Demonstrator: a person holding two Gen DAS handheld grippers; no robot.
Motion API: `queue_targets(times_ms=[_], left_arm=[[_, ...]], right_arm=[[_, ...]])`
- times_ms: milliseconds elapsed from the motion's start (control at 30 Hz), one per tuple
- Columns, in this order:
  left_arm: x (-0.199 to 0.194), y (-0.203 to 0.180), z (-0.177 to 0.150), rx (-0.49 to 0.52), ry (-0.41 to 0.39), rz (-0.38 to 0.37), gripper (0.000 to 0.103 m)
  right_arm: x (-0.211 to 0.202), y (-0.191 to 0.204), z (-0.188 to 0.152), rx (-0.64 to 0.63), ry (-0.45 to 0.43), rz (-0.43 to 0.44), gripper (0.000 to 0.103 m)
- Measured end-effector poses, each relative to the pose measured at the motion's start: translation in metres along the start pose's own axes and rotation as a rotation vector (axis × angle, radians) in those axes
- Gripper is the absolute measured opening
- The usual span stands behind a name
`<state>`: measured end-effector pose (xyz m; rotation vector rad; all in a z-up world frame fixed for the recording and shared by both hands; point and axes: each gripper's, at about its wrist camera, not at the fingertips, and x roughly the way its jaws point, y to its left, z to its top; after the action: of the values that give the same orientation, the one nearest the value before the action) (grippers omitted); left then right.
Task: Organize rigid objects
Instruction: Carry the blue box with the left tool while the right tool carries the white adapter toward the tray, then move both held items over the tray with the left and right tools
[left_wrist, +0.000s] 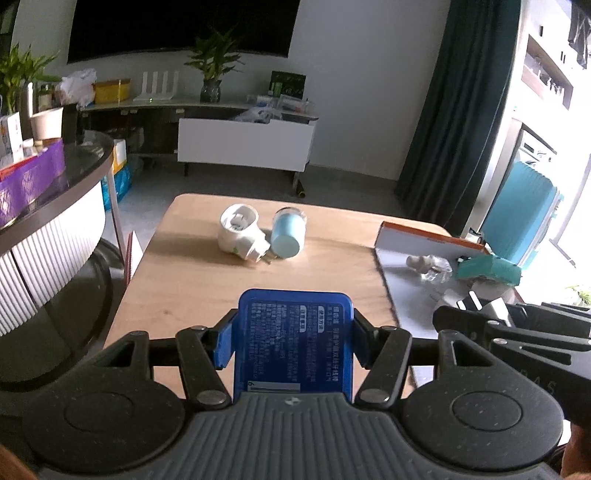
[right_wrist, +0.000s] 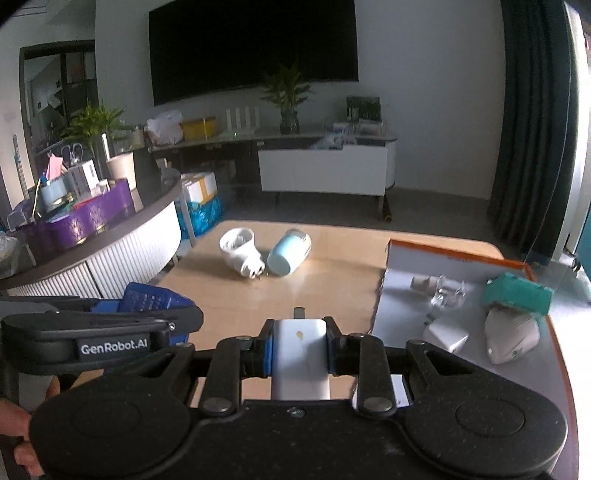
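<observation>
Clamping a flat blue case with white printed text between its blue pads, the left gripper holds its jaws partly apart, each pad pressed against one side of the case above the wooden table. From the right wrist view this same case shows beyond the left gripper's black body, to the left.

The right gripper has its jaws drawn narrow on a white rectangular block, apparently a charger, with a small dark prong sticking out of its far end; both pads touch its sides.

Farther along the table lie a white plug-in adapter on its side and a pale blue cylindrical container, also on its side, the two touching or just beside each other.

To the right sits an orange-rimmed cardboard tray holding a teal box, a crumpled clear plastic piece, a small white square adapter and a beige rounded device.
</observation>
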<state>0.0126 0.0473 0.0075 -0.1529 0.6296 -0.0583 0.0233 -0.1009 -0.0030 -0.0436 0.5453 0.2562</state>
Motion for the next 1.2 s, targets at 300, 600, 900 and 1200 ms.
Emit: queue_targets(times_ms=[300,600,900,1200], left_arm=[[-0.012,-0.027,0.003,0.044,-0.023,-0.028,0.061],[-0.018,-0.059,0.006,0.098,-0.045,-0.080,0.061],[-0.015,-0.084,0.006,0.131,-0.040,-0.125,0.061],[-0.009,-0.112,0.005,0.170,-0.035,-0.176,0.061]], right_arm=[[-0.029,-0.016,0.001,0.022,-0.057,-0.027,0.032],[-0.057,-0.043,0.001,0.060,-0.108,-0.076,0.032],[-0.079,-0.069,-0.004,0.107,-0.144,-0.121,0.032],[-0.092,-0.103,-0.010,0.164,-0.159,-0.184,0.032]])
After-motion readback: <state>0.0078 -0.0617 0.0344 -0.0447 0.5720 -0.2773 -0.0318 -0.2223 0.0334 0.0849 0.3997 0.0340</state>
